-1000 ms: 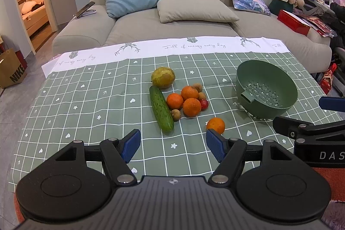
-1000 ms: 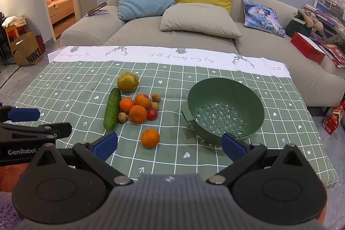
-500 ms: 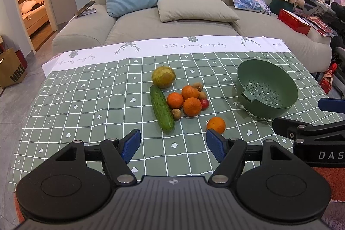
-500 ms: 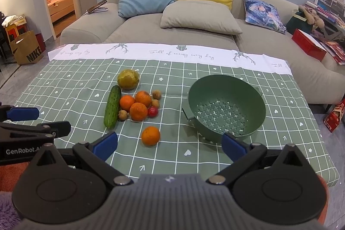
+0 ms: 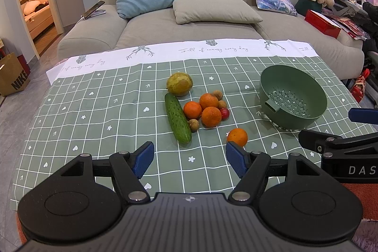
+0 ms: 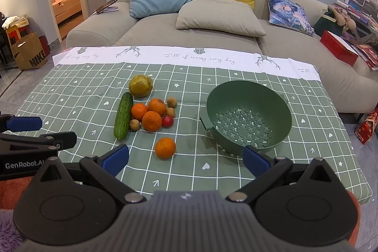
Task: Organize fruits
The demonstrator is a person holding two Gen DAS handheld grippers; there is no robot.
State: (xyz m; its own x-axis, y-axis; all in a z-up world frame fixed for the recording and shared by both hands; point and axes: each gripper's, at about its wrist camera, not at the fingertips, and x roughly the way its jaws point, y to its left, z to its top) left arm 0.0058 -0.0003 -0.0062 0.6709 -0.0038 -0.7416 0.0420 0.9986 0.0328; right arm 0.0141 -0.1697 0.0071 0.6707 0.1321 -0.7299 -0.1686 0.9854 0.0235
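Observation:
A cluster of fruit lies mid-table: a cucumber (image 5: 177, 121), a yellow-green round fruit (image 5: 179, 83), three oranges (image 5: 208, 110), a small red fruit (image 5: 224, 113) and small brown fruits. A lone orange (image 5: 237, 137) (image 6: 165, 147) lies nearer the front. An empty green colander (image 5: 293, 96) (image 6: 248, 116) stands at the right. My left gripper (image 5: 189, 158) is open and empty at the table's front, before the cucumber. My right gripper (image 6: 185, 161) is open and empty, between the lone orange and the colander.
The table wears a green checked cloth (image 5: 94, 110) with a white band at the far edge. A grey sofa (image 5: 189, 27) with cushions stands behind it. A paper bag (image 5: 13, 74) stands on the floor at the left. Clutter fills the right.
Both grippers have crept slightly forward toward the table. Nothing on the table has moved.

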